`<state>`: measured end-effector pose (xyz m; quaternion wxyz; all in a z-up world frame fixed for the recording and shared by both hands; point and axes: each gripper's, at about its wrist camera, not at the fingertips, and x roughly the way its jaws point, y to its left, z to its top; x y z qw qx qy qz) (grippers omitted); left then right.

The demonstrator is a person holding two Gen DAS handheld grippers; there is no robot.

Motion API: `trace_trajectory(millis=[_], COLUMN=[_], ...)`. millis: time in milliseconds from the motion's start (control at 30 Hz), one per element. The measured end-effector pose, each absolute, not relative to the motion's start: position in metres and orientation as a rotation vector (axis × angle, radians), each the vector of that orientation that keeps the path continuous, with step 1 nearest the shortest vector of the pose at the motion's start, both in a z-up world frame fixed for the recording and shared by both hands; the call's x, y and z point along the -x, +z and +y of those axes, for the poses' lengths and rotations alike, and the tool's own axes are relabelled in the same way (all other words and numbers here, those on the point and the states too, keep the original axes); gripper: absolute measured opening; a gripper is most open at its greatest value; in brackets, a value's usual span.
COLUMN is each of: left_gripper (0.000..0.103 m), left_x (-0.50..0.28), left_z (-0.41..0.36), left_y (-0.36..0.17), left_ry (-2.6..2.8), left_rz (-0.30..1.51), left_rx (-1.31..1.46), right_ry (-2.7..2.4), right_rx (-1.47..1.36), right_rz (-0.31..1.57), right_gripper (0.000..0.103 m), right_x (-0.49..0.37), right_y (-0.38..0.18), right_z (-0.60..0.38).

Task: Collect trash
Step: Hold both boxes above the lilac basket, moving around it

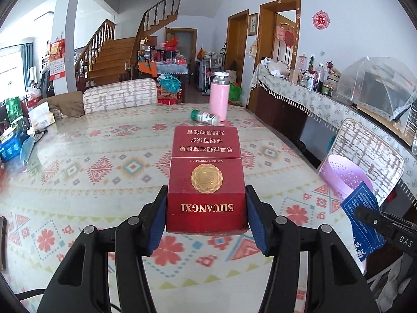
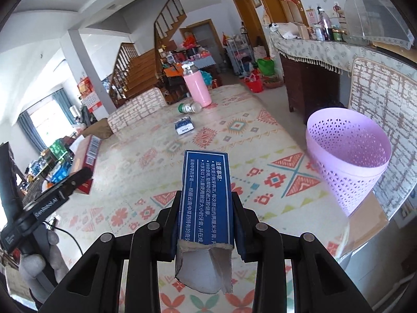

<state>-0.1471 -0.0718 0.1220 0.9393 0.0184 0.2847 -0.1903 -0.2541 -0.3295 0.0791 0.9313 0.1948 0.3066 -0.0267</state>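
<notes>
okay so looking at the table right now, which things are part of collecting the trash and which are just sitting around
Part of the job:
- red cigarette box, clamped in the left tongs
- torn blue carton, clamped in the right tongs
- purple basket
- probably the small blue packet and tipped green-capped bottle

Just lying about:
- pink flask
- tissue box
- chair

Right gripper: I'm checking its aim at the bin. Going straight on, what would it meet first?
Probably the patterned tabletop, left of the purple basket; the right gripper, shut on the blue carton, isn't aimed at it.
</notes>
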Motion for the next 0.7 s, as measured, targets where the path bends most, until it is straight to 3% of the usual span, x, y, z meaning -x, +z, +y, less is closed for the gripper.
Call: trace_trajectory(millis=[433, 700], left_gripper=[0.055, 0.055], left_x=[0.072, 0.071], left_z=[-0.114, -0.124], left_y=[0.084, 0.056], left_ry=[-0.597, -0.613], left_rz=[0.757, 0.825], left_rx=[-0.152, -0.190], right_ry=[-0.271, -0.337], right_rx=[-0.485, -0.544], right_rz=[0.680, 0.704], right_gripper=[0.036, 0.036], right_x=[0.232, 0.233], right_y=[0.050, 0.036], right_z=[-0.330, -0.356])
